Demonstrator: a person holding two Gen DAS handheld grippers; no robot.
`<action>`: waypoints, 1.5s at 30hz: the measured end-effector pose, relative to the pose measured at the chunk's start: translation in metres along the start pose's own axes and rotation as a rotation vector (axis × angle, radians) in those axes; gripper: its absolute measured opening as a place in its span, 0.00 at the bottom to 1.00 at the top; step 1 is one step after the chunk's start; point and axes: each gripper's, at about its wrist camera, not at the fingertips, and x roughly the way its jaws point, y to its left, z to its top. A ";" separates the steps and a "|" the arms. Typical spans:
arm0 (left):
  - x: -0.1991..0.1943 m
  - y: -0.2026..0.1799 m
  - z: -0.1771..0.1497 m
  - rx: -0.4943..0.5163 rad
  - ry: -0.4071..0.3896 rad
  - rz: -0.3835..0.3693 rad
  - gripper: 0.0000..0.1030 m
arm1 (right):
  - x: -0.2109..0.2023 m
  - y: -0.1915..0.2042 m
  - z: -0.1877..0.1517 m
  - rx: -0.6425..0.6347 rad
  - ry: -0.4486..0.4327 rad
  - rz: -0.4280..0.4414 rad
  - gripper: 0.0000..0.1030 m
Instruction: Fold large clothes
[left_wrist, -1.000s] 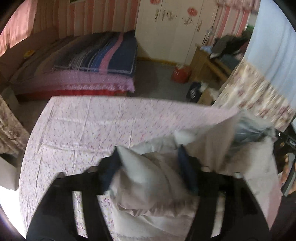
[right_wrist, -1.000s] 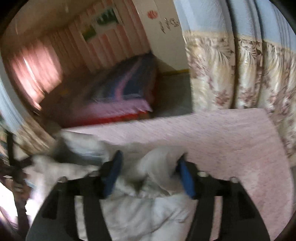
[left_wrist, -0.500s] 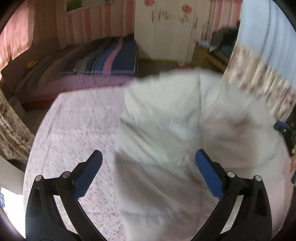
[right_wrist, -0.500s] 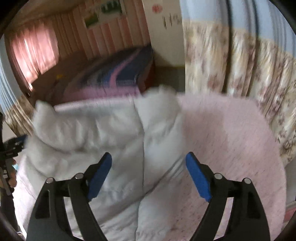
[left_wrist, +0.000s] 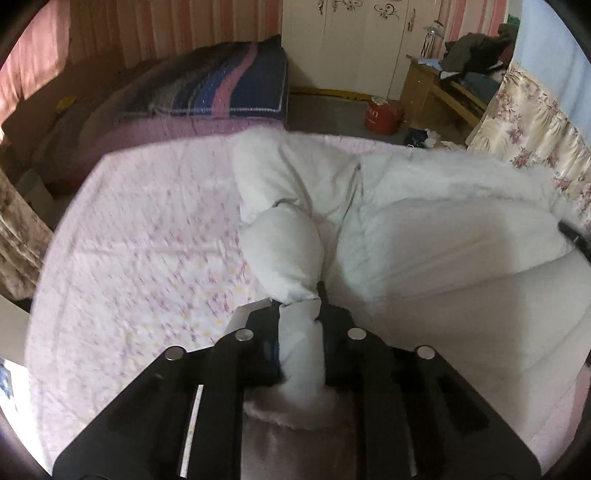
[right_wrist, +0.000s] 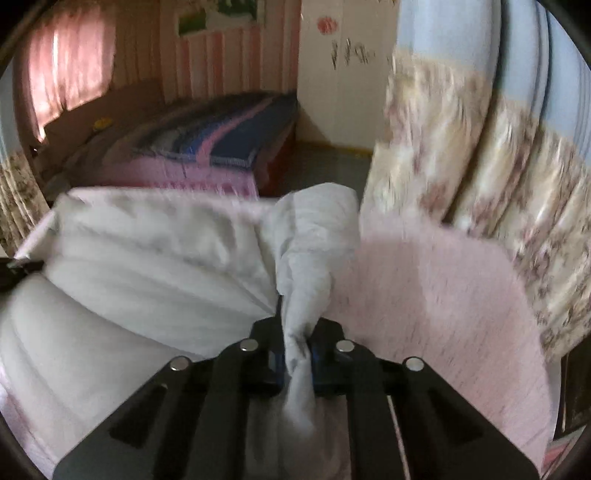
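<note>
Padding swells the white quilted jacket (left_wrist: 424, 236) into soft ridged panels as it lies spread on the pink floral-print sheet (left_wrist: 147, 236). The left gripper (left_wrist: 301, 332) is closing with a puffy sleeve-like roll pinched between its jaws, and the right gripper (right_wrist: 297, 350) is closing likewise on a thinner twisted fold of the same jacket (right_wrist: 147, 266). Only the left view shows a wooden desk (left_wrist: 436, 85) heaped with dark clothes and a red container (left_wrist: 382, 114), while the right view shows the floral curtain (right_wrist: 480, 166) close by.
</note>
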 end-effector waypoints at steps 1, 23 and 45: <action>0.003 0.004 -0.001 -0.014 0.004 -0.012 0.20 | 0.007 -0.006 -0.008 0.020 0.020 0.000 0.14; -0.017 -0.085 -0.036 -0.022 0.017 0.000 0.01 | -0.042 0.050 -0.051 0.059 -0.074 0.083 0.20; 0.013 -0.081 -0.051 0.073 0.032 0.078 0.03 | 0.015 0.033 -0.059 0.031 0.055 0.045 0.08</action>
